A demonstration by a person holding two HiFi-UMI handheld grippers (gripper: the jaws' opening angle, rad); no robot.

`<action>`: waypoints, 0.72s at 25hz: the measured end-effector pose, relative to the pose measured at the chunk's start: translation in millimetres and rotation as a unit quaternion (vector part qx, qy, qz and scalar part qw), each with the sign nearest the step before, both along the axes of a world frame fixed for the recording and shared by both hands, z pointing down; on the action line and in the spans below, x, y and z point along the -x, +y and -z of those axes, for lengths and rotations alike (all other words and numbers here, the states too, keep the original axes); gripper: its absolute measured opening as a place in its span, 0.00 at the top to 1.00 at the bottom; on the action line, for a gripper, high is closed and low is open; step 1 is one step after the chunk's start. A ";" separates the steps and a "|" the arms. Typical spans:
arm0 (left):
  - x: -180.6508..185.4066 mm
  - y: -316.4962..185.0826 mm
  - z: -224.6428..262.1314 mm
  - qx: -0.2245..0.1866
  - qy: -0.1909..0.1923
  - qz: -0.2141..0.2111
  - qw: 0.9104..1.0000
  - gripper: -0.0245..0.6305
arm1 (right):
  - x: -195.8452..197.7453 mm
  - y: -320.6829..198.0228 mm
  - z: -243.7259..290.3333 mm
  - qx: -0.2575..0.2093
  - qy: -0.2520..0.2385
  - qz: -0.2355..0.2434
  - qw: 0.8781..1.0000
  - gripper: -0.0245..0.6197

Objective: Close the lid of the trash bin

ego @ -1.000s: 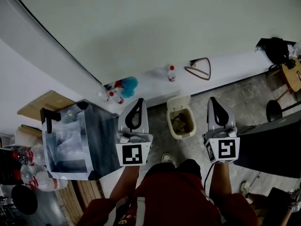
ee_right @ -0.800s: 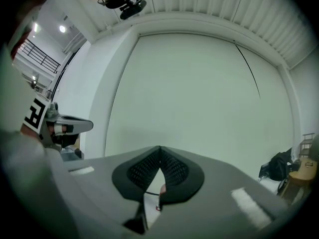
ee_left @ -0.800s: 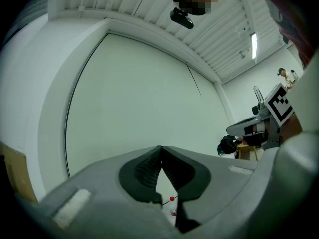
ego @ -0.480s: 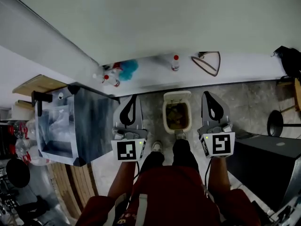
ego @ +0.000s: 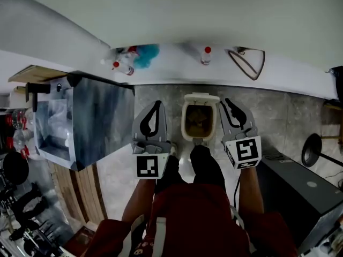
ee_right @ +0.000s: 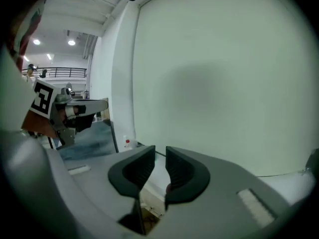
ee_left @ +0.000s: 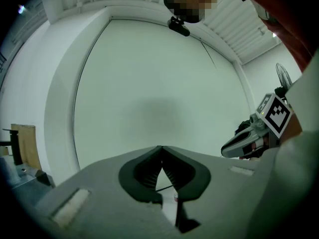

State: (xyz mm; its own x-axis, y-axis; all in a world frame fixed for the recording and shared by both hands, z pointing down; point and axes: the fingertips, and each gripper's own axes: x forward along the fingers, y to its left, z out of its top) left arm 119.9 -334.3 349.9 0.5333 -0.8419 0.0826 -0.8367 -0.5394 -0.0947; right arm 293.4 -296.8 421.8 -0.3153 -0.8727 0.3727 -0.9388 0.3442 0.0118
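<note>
A cream trash bin [ego: 188, 128] stands on the floor against the wall, its lid [ego: 202, 97] tipped up at the back and brown rubbish inside. My left gripper [ego: 157, 105] hangs left of the bin, jaws shut and empty [ee_left: 160, 148]. My right gripper [ego: 225, 101] hangs at the bin's right side. Its jaws [ee_right: 160, 151] are opening, with a narrow gap and nothing between them. Part of the bin [ee_right: 149, 214] shows below those jaws. Neither gripper touches the bin or lid.
A grey cabinet [ego: 102, 119] stands to the left of the bin. On the white ledge behind are bottles [ego: 206, 55], a blue duster [ego: 146, 55] and a hanger [ego: 247, 60]. A black unit [ego: 305, 183] is on the right. The person's feet [ego: 202, 158] are just before the bin.
Both grippers have come down and closer to the bin, which now lies between them. The right jaws have parted slightly.
</note>
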 end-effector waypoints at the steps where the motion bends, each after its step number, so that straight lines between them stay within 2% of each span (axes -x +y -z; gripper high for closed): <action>1: -2.7 -1.2 -7.2 0.005 -0.003 0.003 1.000 0.97 | 0.3 -2.2 -12.0 0.012 0.003 0.012 1.000 0.85; 6: -14.2 -4.6 -39.8 0.029 -0.013 0.018 0.999 0.97 | -0.1 -12.8 -67.7 0.057 -0.007 0.052 0.997 0.77; 10: -21.2 -9.6 -68.4 0.046 -0.029 0.023 0.998 0.97 | 5.6 -24.2 -123.5 0.103 0.029 0.106 0.989 0.66; 14: -25.1 -11.5 -95.9 0.070 -0.036 0.034 0.996 0.96 | 6.2 -26.5 -185.1 0.158 0.074 0.151 0.973 0.63; 18: -26.5 -11.3 -115.1 0.079 -0.036 0.044 0.995 0.96 | 11.3 -24.0 -235.9 0.213 0.101 0.199 0.951 0.62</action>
